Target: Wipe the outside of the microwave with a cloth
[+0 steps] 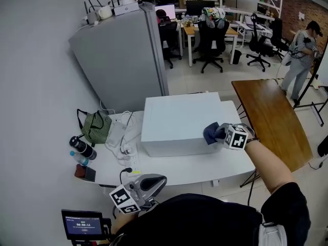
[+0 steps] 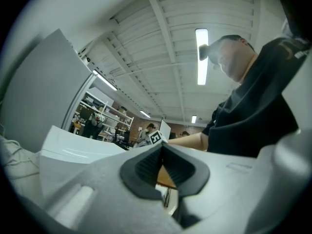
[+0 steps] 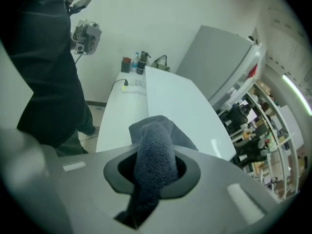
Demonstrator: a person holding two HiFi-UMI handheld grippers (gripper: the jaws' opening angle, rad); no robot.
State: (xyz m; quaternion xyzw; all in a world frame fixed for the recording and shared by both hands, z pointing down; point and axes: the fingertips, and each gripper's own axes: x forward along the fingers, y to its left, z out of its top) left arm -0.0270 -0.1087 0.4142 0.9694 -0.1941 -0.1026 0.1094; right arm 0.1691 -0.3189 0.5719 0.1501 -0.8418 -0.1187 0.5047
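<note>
The white microwave [image 1: 179, 119] stands on the white table [image 1: 205, 169]. My right gripper [image 1: 220, 133] is shut on a dark blue cloth [image 1: 211, 133], which rests against the microwave's front right top corner. In the right gripper view the cloth [image 3: 153, 155] bulges out between the jaws of the right gripper [image 3: 153, 172], over the microwave's top [image 3: 180, 106]. My left gripper [image 1: 154, 181] hangs low by the table's front edge, close to my body, away from the microwave. In the left gripper view the left gripper [image 2: 163, 167] has its pads together with nothing between them, and the microwave [image 2: 73, 147] shows at the left.
A grey fridge [image 1: 120, 55] stands behind the microwave. Left of it on the table lie a green bag [image 1: 96, 127], a dark bottle [image 1: 82, 147] and a power strip with cables [image 1: 128, 150]. A wooden table [image 1: 271, 117] is at the right. A person [image 1: 302, 55] stands far back.
</note>
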